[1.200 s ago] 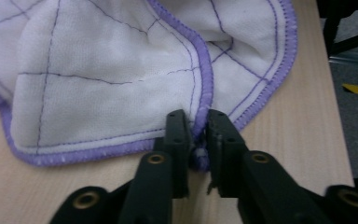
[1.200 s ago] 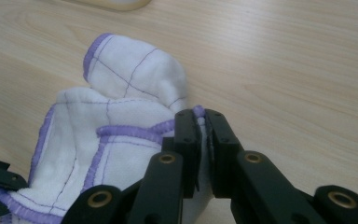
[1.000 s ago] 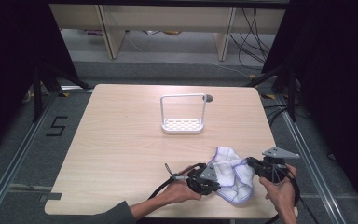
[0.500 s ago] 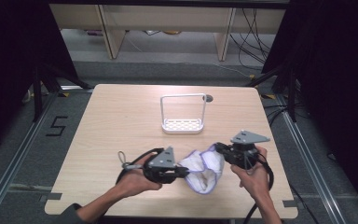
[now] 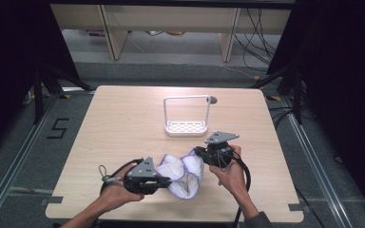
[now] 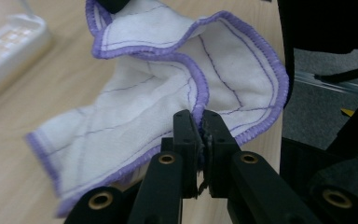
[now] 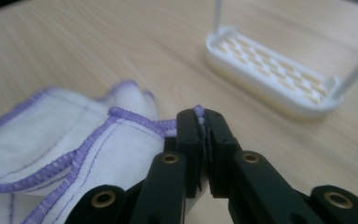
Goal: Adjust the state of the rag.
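Note:
A white cloth with a purple stitched hem (image 5: 180,172) hangs crumpled between my two grippers, low over the near part of the table. My left gripper (image 5: 167,179) grips its left edge; in the left gripper view its jaws (image 6: 200,122) are shut on the purple hem of the cloth (image 6: 168,84). My right gripper (image 5: 198,153) holds the cloth's upper right corner, and in the right gripper view it (image 7: 201,116) is pinched on the purple hem, the rest of the cloth (image 7: 60,144) sagging to the left.
A white drainer tray with a thin wire frame handle (image 5: 186,127) stands at the table's middle back, also in the right gripper view (image 7: 270,74). The wooden table (image 5: 114,128) has black floor and rails around it. A dark hole (image 5: 212,100) lies behind the tray.
Both hands have carried the cloth leftward across the table's near edge. The cloth has been pulled wider between the grippers.

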Motion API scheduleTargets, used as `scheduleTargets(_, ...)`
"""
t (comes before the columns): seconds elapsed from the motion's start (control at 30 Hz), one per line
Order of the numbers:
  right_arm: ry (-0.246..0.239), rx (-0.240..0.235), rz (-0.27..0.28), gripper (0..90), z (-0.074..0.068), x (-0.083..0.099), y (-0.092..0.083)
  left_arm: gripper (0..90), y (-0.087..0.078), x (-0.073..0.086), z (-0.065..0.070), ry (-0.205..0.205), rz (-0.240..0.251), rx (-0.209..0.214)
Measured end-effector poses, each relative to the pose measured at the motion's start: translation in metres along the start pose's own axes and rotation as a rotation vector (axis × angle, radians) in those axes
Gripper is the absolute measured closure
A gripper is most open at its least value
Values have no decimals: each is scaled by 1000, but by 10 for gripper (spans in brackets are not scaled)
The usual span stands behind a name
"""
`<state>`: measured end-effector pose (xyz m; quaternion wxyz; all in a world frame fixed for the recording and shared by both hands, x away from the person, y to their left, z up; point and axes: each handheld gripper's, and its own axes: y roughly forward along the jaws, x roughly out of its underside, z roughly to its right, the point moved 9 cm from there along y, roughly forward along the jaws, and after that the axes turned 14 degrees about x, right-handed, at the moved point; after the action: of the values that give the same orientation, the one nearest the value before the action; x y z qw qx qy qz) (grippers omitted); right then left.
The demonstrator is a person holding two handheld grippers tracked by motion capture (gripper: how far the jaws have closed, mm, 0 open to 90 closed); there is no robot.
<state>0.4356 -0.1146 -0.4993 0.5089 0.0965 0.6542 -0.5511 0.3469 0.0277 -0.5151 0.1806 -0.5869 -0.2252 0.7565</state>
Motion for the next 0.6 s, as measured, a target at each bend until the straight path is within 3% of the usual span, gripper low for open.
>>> scheduleTargets(0.03,8,4,-31,860,6,15,4,845,17,2,-2,9,-27,7)
scheduleTargets(0.1,9,15,-59,859,10,23,5,837,25,3,-2,0,-32,21)
scheduleTargets(0.13,26,42,-96,856,17,35,5,826,37,3,-2,-4,-45,35)
scheduleTargets(0.27,6,67,-120,844,24,48,6,753,44,5,-1,-1,-60,47)
scheduleTargets(0.37,-17,93,-140,779,28,58,6,593,37,6,0,0,-45,37)
scheduleTargets(0.4,9,93,-150,742,27,58,4,548,25,5,-3,13,-38,9)
scheduleTargets(0.47,12,103,-135,712,29,56,2,470,19,3,-4,-5,-15,6)
scheduleTargets(0.5,51,110,-137,650,27,50,-5,447,12,1,-5,-10,8,2)
scheduleTargets(0.53,51,110,-137,650,27,50,-5,447,7,-1,-5,-26,40,1)
scheduleTargets(0.57,21,100,-75,602,24,38,-11,400,0,-2,-7,-32,56,-7)
scheduleTargets(0.6,21,100,-75,602,24,38,-11,400,-7,-1,-9,-38,63,-26)
